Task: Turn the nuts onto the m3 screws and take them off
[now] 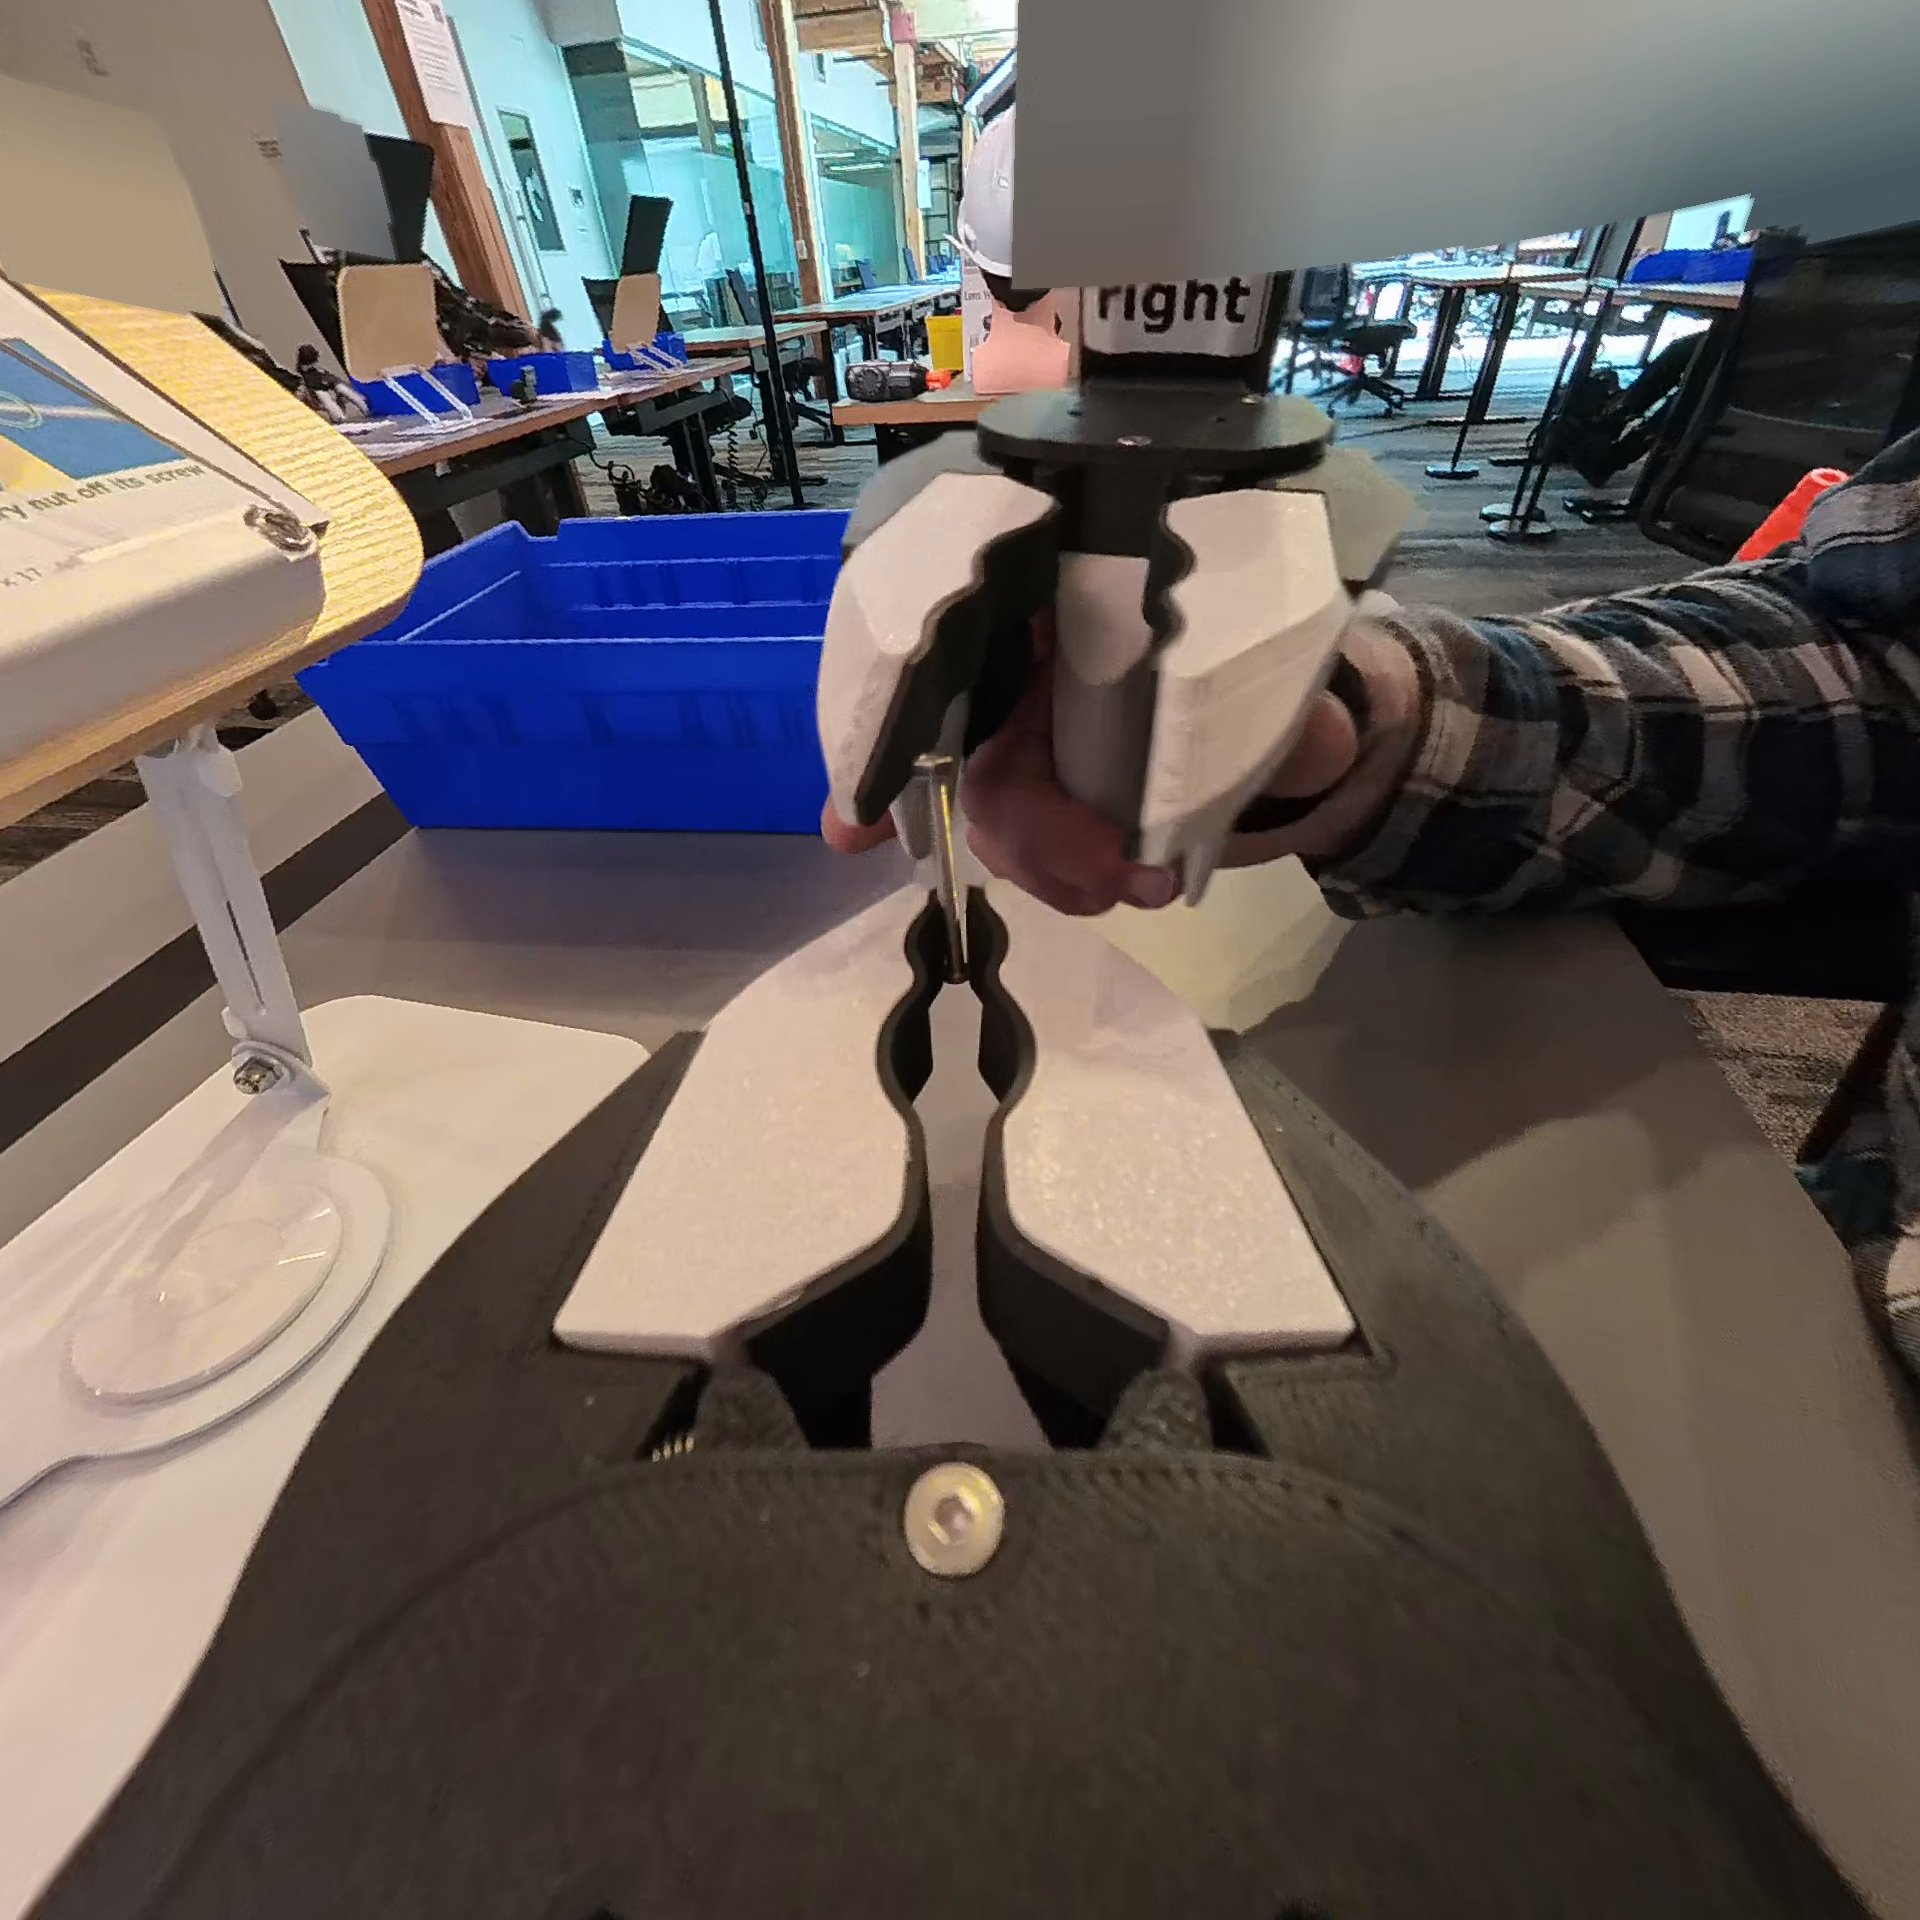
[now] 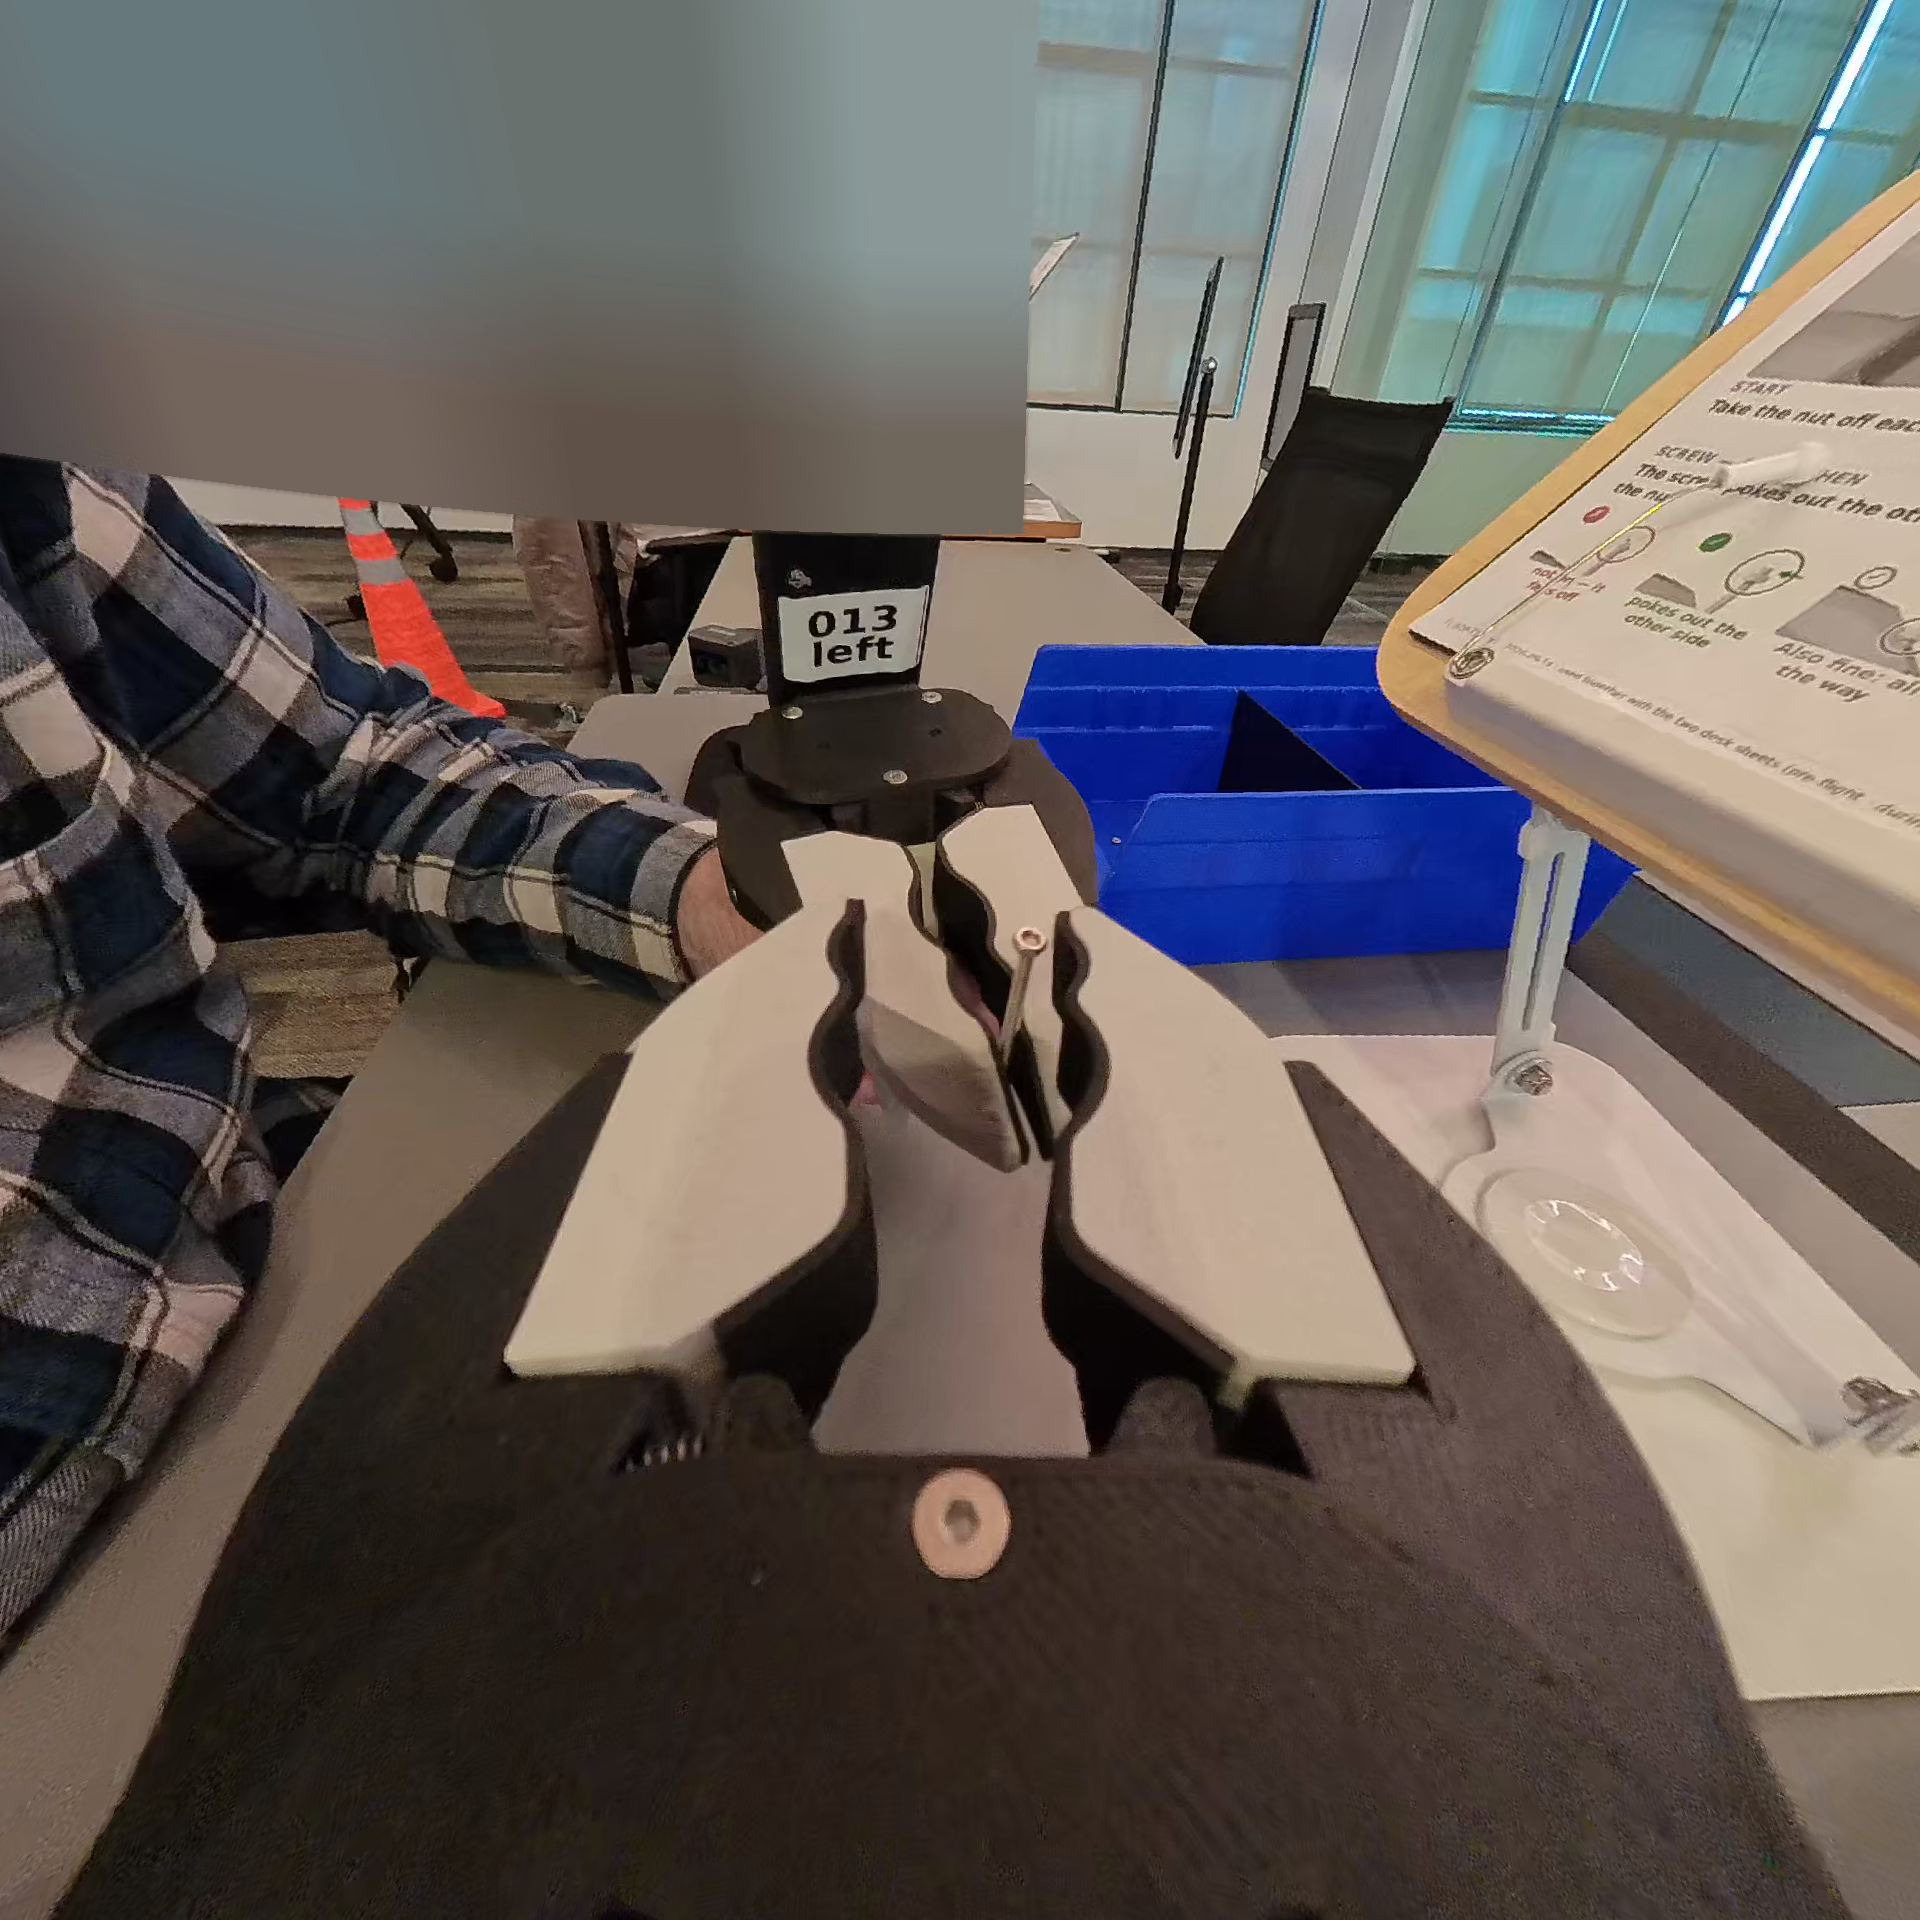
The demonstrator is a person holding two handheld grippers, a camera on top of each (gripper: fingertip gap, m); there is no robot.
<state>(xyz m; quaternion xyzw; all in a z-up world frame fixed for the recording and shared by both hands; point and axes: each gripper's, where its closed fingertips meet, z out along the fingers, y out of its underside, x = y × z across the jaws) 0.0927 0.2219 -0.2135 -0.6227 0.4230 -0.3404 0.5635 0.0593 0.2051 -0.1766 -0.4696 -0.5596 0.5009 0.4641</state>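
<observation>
A grey worktable (image 1: 582, 914) carries a blue divided parts bin (image 1: 582, 675) at its far side and a white-based stand holding an instruction sheet (image 2: 1704, 582) on a wooden board. Above the table's middle, two hand-held grippers meet tip to tip. The left gripper (image 1: 954, 961) is closed almost completely, its fingertips (image 1: 883, 940) pinching the lower end of a long, thin silver screw (image 1: 948, 873) that stands nearly upright. The right gripper (image 2: 956, 1023), gripped by a hand (image 1: 1049, 821) in a plaid sleeve, is partly open with its fingers either side of the screw's upper part; no pad is seen pressing. The screw looks light, stiff and slick, best gripped across the shank near the head.
</observation>
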